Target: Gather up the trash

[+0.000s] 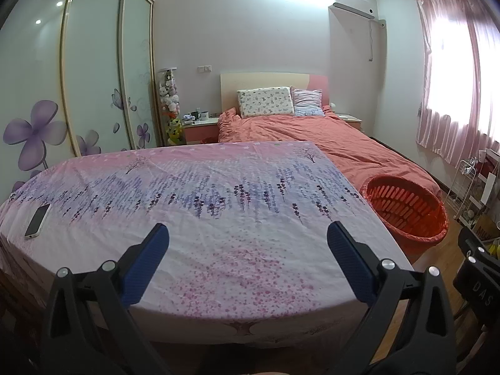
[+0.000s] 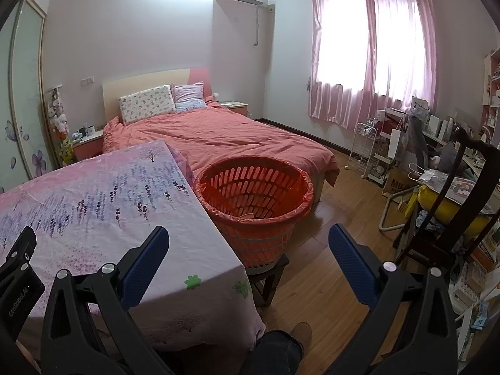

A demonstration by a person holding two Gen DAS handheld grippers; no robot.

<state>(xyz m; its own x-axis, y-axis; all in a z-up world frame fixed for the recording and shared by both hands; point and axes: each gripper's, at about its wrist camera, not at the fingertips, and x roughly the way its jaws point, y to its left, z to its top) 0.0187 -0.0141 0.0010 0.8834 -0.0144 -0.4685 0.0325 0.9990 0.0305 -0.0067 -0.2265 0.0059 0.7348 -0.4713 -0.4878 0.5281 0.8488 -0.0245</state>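
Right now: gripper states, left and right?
Left gripper: open, holding nothing, above the table.
Right gripper: open, holding nothing, near the orange basket.

Right tongs [image 2: 248,243] spread wide, holding nothing; orange basket [image 2: 254,211] on a stool [image 2: 268,276], touching the cloth-covered worktop [image 2: 103,206], right side.

My left black two-finger gripper with blue ribbed pads [image 1: 248,234] held level, jaws spread wide, nothing between them; my right black gripper with blue pads [image 2: 249,236] likewise wide apart, empty; my trouser leg [image 2: 275,354] and shoe [image 2: 301,331] below it
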